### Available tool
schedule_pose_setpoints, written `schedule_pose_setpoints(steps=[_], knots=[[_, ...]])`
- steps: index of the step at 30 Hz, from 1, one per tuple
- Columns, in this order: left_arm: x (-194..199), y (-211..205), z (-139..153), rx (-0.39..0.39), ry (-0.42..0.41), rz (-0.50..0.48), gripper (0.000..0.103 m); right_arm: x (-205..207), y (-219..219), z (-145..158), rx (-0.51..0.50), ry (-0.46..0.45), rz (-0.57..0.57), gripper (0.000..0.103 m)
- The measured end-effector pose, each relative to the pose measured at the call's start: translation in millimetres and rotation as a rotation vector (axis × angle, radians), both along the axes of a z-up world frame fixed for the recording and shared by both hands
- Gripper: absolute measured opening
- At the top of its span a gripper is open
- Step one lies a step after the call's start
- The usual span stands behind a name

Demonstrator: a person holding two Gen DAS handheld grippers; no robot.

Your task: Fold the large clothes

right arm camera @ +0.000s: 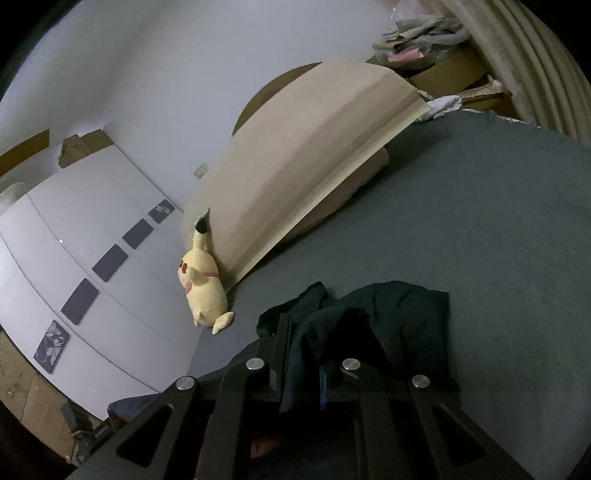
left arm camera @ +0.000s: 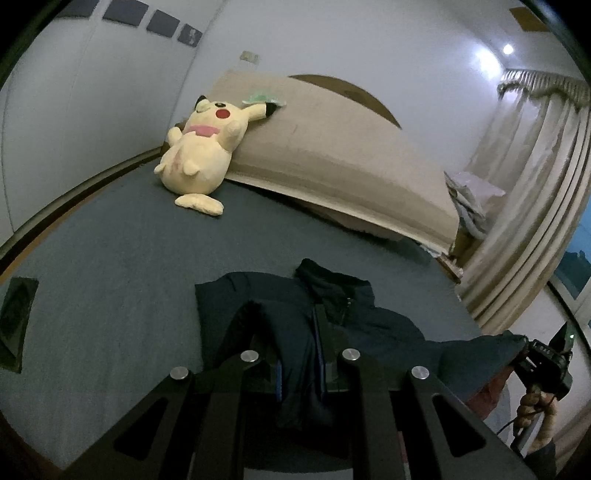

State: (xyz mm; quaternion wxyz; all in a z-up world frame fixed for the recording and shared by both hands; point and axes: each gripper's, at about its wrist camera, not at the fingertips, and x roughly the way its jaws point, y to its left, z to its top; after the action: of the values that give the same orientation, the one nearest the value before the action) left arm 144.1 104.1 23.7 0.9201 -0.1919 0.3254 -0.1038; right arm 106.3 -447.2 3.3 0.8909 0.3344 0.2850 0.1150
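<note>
A dark navy jacket (left arm camera: 376,325) with a zipped collar lies partly spread on the blue-grey bed sheet (left arm camera: 110,280). My left gripper (left arm camera: 301,354) is shut on a fold of the jacket and holds it between its fingers. My right gripper (right arm camera: 304,365) is shut on another part of the jacket (right arm camera: 399,317), bunched between its fingers. In the left wrist view the right gripper (left arm camera: 543,362) shows at the far right, holding the jacket's edge lifted off the bed.
A yellow Pikachu plush (left arm camera: 201,147) leans on a beige headboard cushion (left arm camera: 332,147) at the bed's head. Beige curtains (left arm camera: 535,206) hang to the right. White wardrobe doors (right arm camera: 74,251) stand beside the bed. Clutter (right arm camera: 421,33) sits by the curtains.
</note>
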Motion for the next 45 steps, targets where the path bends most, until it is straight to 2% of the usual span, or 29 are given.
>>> schedule_pose_setpoints(steps=[4, 12, 19, 33, 41, 45], knots=[[21, 2, -9, -0.013, 0.035, 0.002, 0.014, 17, 2, -6, -0.005, 0.022, -0.002, 0.012], [51, 0, -8, 0.007, 0.037, -0.001, 0.014, 46, 5, -3, -0.019, 0.020, -0.004, 0.012], [96, -4, -19, 0.033, 0.066, 0.010, 0.014, 93, 13, -6, -0.051, 0.042, -0.005, 0.011], [176, -17, -91, 0.104, 0.215, 0.013, 0.014, 185, 18, -80, -0.108, 0.222, -0.024, 0.011], [199, -24, -114, 0.127, 0.258, -0.002, 0.014, 209, 14, -115, -0.121, 0.291, -0.028, 0.011], [206, -25, -117, 0.133, 0.260, -0.007, 0.014, 215, 15, -125, -0.123, 0.311, -0.030, 0.011]])
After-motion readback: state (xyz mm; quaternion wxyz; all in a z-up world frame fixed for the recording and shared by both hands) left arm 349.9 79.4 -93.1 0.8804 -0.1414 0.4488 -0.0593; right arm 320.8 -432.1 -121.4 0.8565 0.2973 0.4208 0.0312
